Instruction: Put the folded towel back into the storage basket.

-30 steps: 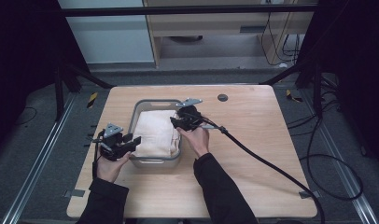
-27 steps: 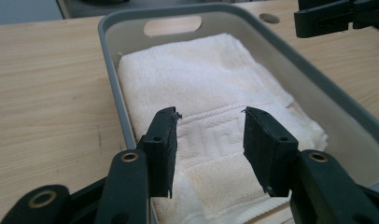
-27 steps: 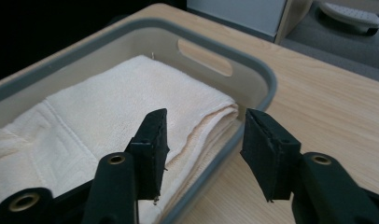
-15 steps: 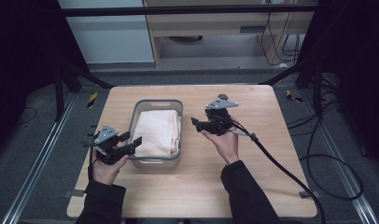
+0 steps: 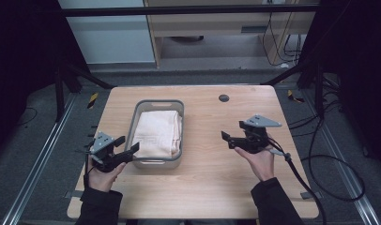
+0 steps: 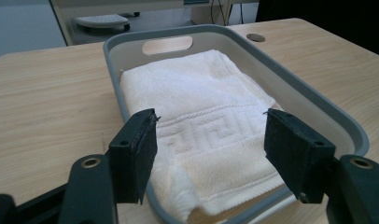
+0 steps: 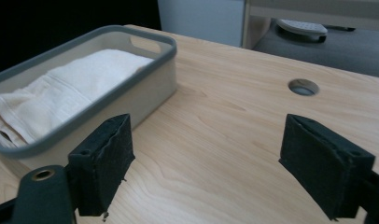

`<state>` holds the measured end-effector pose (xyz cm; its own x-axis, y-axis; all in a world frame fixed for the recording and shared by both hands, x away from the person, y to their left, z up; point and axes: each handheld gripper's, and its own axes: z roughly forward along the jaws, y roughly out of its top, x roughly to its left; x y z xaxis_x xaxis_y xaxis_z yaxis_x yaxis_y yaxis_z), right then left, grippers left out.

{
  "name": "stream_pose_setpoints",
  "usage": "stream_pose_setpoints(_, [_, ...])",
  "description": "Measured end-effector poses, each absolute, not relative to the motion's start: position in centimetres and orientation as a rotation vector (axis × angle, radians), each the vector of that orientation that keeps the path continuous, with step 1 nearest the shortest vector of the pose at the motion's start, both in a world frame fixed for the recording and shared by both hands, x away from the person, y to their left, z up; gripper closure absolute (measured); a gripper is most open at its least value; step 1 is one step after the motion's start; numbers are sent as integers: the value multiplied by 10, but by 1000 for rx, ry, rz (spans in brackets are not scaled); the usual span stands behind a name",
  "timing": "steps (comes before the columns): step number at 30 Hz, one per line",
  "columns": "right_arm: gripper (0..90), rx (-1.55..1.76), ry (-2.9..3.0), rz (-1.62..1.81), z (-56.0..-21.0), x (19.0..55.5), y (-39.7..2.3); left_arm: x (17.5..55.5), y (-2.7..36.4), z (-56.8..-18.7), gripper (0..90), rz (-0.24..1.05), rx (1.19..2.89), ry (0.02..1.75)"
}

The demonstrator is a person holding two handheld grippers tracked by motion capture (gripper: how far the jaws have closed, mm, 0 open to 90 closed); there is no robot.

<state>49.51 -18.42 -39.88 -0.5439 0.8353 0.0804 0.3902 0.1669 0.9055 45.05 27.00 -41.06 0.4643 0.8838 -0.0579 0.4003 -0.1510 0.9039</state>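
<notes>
A folded cream towel (image 5: 156, 133) (image 6: 211, 121) (image 7: 61, 93) lies inside a grey plastic bin (image 5: 179, 110) (image 6: 313, 100) (image 7: 145, 70) at the table's centre-left. My left gripper (image 5: 128, 150) (image 6: 211, 149) stands open at the bin's near left corner, its jaws over the near rim, holding nothing. Well to the right of the bin, my right gripper (image 5: 228, 139) (image 7: 206, 163) hovers open over bare wood, its jaws pointing left toward the bin with nothing between them.
The light wooden table (image 5: 217, 178) has a round cable hole (image 5: 223, 98) (image 7: 303, 87) near its far edge. Black cable (image 5: 315, 187) trails from the right gripper off the table's right side. Dark frame posts and floor rails surround the table.
My right gripper has pulled away from the towel in the bin and moved right, out over bare table. The left gripper has slid slightly nearer the table's front edge, staying open.
</notes>
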Motion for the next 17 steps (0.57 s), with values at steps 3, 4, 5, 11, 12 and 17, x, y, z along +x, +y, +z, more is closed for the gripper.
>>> stream_pose_setpoints(3, [152, 1189, 1991, 1361, -408, 484, -203, 444, 277, -414, 322, 644, 1744, 1099])
stream_pose_setpoints(4, [149, 1196, 1984, 1360, -412, 481, -210, 441, 279, -415, 319, 649, 1744, 1097])
stream_pose_setpoints(5, [145, 1203, 1980, 1356, -415, 477, -216, 440, 281, -416, 316, 654, 1742, 1097])
stream_pose_setpoints(11, [127, 1259, 1943, 1329, -435, 460, -248, 432, 292, -424, 260, 694, 1735, 1092])
stream_pose_setpoints(12, [122, 1268, 1936, 1324, -439, 457, -252, 431, 295, -426, 255, 706, 1733, 1091])
stream_pose_setpoints(17, [115, 1308, 1918, 1282, -460, 446, -274, 423, 309, -436, 213, 724, 1726, 1099])
